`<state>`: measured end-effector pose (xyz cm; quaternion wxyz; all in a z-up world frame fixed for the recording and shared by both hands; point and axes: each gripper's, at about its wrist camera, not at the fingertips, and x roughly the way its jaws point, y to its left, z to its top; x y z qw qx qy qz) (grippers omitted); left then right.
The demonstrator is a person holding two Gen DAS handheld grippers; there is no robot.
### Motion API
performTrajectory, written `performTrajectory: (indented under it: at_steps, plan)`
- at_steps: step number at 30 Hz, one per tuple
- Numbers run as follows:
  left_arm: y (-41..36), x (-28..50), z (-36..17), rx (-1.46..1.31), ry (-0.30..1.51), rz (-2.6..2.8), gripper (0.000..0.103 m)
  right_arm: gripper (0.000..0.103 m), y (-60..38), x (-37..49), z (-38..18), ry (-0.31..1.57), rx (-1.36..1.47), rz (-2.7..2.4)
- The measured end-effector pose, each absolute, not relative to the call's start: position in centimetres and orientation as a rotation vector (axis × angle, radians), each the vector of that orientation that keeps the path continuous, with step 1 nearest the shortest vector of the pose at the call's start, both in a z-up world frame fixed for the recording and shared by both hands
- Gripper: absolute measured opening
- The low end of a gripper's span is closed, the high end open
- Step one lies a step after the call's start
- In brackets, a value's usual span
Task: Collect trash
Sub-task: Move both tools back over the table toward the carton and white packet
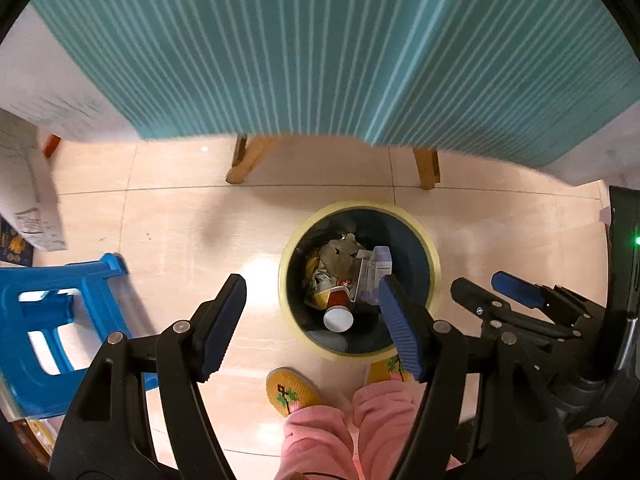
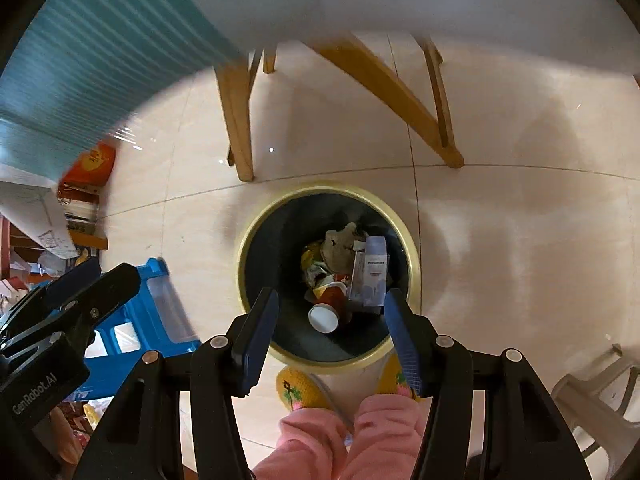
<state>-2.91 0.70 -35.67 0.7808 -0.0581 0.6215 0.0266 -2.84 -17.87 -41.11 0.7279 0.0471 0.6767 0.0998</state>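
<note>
A round bin with a yellow rim [image 1: 434, 264] [image 2: 244, 236] stands on the tiled floor below both grippers. Inside lie a red paper cup [image 1: 339, 312] [image 2: 329, 311], a white and lilac carton [image 1: 376, 274] [image 2: 370, 276] and crumpled brown paper [image 1: 340, 256] [image 2: 340, 246]. My left gripper [image 1: 310, 326] hangs above the bin's left edge, open, with nothing between its pads. My right gripper [image 2: 330, 338] hangs over the bin's near side, also open and empty. It shows at the right of the left wrist view [image 1: 486, 292], as the left gripper [image 2: 90, 276] does at the left of the right wrist view.
A teal striped cloth [image 1: 280, 48] hangs off a table with wooden legs [image 2: 240, 120] just behind the bin. A blue plastic stool [image 1: 52, 320] stands left. A person's yellow slippers [image 1: 290, 390] and pink trousers [image 2: 320, 440] are near the bin. A white chair [image 2: 600, 396] sits right.
</note>
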Motion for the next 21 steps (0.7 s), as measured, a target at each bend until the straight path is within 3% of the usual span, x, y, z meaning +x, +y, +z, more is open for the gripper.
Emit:
performTrajectory:
  at_steps: [21]
  plan:
    - [2.5, -5.2, -4.9, -0.028, 1.104, -0.132, 0.065, 0.059, -15.9, -5.7, -9.1, 1.246, 0.055, 0.309]
